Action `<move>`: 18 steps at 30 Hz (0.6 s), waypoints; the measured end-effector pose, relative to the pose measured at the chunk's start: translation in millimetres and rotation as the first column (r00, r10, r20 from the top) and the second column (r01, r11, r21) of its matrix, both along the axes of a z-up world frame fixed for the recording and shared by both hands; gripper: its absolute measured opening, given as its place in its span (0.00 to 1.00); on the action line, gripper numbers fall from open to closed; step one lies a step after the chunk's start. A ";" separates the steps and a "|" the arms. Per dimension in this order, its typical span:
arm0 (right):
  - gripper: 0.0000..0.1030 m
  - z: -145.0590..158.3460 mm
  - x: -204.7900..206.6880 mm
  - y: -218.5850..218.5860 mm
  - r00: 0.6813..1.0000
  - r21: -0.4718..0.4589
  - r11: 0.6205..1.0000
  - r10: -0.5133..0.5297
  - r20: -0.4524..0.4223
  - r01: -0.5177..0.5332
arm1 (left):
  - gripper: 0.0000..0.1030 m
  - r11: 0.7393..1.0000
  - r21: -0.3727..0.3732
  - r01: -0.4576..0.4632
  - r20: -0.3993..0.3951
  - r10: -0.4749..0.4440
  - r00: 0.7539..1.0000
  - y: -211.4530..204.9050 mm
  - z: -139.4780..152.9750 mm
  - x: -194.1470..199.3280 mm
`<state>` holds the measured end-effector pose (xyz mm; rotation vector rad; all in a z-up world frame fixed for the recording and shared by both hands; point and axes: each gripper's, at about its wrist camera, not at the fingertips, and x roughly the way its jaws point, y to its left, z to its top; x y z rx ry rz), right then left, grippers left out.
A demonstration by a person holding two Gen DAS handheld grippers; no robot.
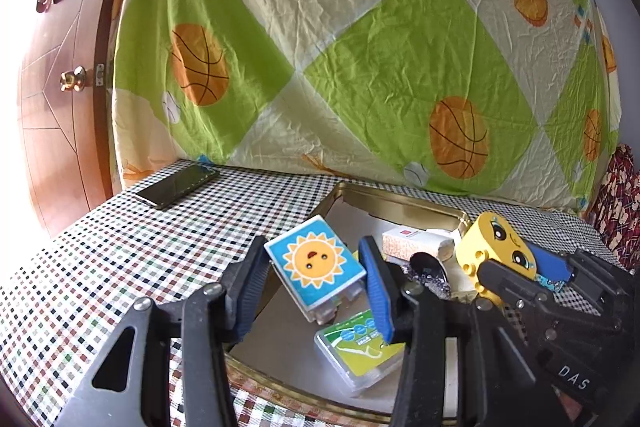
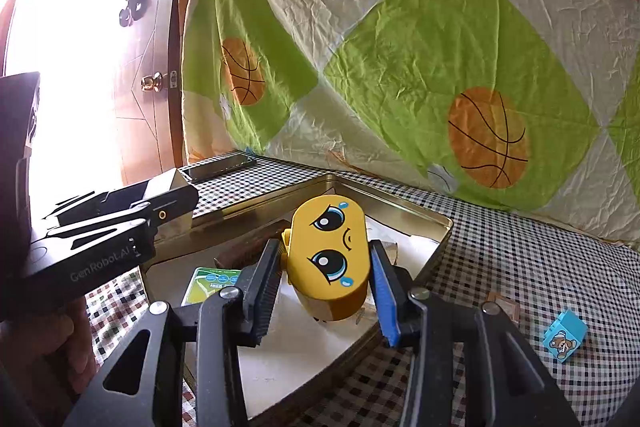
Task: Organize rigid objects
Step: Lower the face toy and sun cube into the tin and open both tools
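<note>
My left gripper [image 1: 316, 291] is shut on a blue block with a sun picture [image 1: 314, 263], held tilted over the near left part of a gold tin tray [image 1: 400, 203]. Under it in the tray lies a clear case with a green label [image 1: 360, 351]. My right gripper [image 2: 324, 287] is shut on a yellow block with a crying face [image 2: 328, 255], which hangs over the same tray [image 2: 404, 205]. The left wrist view shows that yellow block [image 1: 496, 247] at the right, in the right gripper [image 1: 520, 267]. The left gripper's body [image 2: 100, 227] fills the left of the right wrist view.
A beige box [image 1: 416, 245] and a dark spoon-like thing [image 1: 426, 265] lie in the tray. A small blue bear block [image 2: 564, 341] sits on the checked cloth to the right. A phone [image 1: 176, 185] lies at the back left. A patterned sheet hangs behind, a wooden door [image 1: 60, 87] stands at left.
</note>
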<state>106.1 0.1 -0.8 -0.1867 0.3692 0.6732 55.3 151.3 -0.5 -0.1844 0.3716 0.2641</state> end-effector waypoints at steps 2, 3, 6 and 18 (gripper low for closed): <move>0.44 -1.0 7.6 4.1 1.000 -0.011 1.000 0.001 -0.024 -0.001 | 0.45 1.000 0.011 0.012 -0.032 -0.012 0.999 0.2 -0.5 8.7; 0.44 -2.1 10.9 5.6 0.999 -0.015 1.000 0.001 -0.038 -0.002 | 0.45 1.000 0.010 0.019 -0.042 -0.018 0.999 0.5 -0.7 12.1; 0.44 -6.0 19.5 8.6 0.997 -0.028 1.000 -0.001 -0.076 -0.001 | 0.45 0.999 0.020 0.036 -0.080 -0.034 0.996 -0.6 -1.3 23.3; 0.44 -11.3 28.8 10.3 0.993 -0.041 0.999 0.004 -0.120 -0.009 | 0.45 0.997 0.058 0.041 -0.166 -0.031 0.986 -5.8 -10.9 43.8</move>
